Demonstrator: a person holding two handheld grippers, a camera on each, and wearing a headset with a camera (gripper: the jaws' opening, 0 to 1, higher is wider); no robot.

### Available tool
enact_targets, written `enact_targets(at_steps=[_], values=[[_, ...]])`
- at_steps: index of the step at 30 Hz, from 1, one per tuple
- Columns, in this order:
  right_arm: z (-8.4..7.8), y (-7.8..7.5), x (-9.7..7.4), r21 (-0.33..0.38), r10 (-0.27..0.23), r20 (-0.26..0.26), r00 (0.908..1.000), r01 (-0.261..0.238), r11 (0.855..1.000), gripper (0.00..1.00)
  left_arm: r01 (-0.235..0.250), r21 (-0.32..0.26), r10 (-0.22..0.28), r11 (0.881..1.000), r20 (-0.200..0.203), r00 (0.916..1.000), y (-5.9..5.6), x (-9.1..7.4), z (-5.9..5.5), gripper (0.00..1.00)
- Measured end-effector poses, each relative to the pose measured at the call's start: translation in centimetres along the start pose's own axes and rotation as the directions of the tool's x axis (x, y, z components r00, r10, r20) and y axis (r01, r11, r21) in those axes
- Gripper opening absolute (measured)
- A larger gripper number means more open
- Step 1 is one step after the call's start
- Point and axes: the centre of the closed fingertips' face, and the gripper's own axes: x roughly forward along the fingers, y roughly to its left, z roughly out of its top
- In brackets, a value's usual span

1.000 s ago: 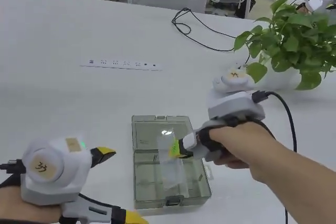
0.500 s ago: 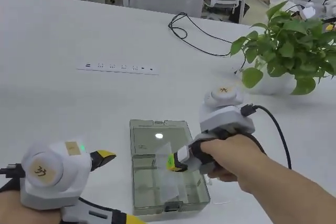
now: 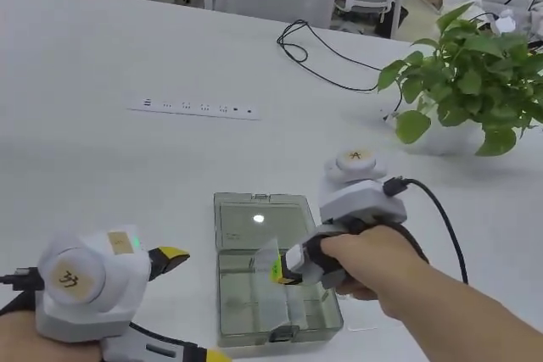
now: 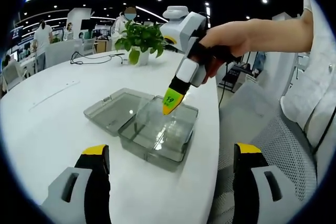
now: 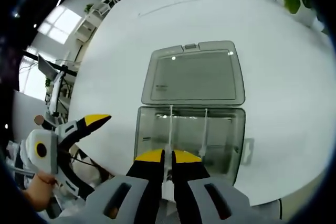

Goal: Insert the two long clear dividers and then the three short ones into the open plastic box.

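Observation:
The open clear plastic box (image 3: 327, 315) lies on the white table, its lid (image 3: 259, 219) folded back flat. My right gripper (image 3: 284, 267) is over the box base, shut on the top edge of a clear divider (image 3: 270, 290) that stands lengthwise in the base. In the right gripper view the shut jaws (image 5: 167, 157) pinch that divider (image 5: 169, 129), and a second long divider (image 5: 205, 129) stands parallel to its right inside the box (image 5: 140, 140). My left gripper (image 3: 191, 307) waits open at the near left, clear of the box (image 4: 152, 153).
A small clear piece (image 5: 248, 150) lies on the table just right of the box. A power strip (image 3: 197, 108), a black cable (image 3: 322, 48), a potted plant (image 3: 471, 74) and a round white device (image 3: 355, 163) sit farther back. The table's near edge is close to the box.
My right gripper has drawn nearer and lower, bringing the clear divider down into the box base. The left gripper has stayed where it was.

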Motion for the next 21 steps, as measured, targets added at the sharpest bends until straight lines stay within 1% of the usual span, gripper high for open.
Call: enact_targets(at_steps=[5,7,9,13,15,17,21], values=[[0.07,0.13,0.12,-0.016,-0.005,-0.002,1.0000,0.005,1.000,0.07,-0.002,-0.007,0.003,1.000,0.006,1.0000,0.04,-0.06,0.05,1.00],[0.05,0.18,0.13,-0.034,-0.016,-0.004,0.9999,0.016,0.999,0.07,-0.002,-0.009,0.002,1.000,0.007,1.0000,0.03,-0.07,0.04,1.00],[0.02,0.20,0.16,-0.034,-0.017,-0.004,0.9999,0.017,0.999,0.07,-0.003,-0.012,0.003,1.000,0.008,1.0000,0.04,-0.07,0.02,1.00],[0.19,0.14,0.28,-0.057,-0.034,-0.005,0.9994,0.034,0.998,0.07,-0.003,-0.014,0.003,1.000,0.007,1.0000,0.09,-0.08,-0.03,1.00],[0.24,0.08,0.29,-0.073,-0.046,-0.003,0.9990,0.045,0.996,0.07,-0.003,-0.017,0.003,1.000,0.009,1.0000,0.08,-0.09,-0.01,1.00],[0.23,0.14,0.36,-0.082,-0.047,-0.003,0.9989,0.047,0.996,0.07,-0.004,-0.017,0.004,1.000,0.010,0.9999,0.11,-0.09,0.01,1.00],[0.27,0.31,0.46,-0.129,-0.069,-0.005,0.9976,0.067,0.989,0.07,-0.004,-0.017,0.004,1.000,0.007,1.0000,0.05,-0.07,-0.06,1.00]])
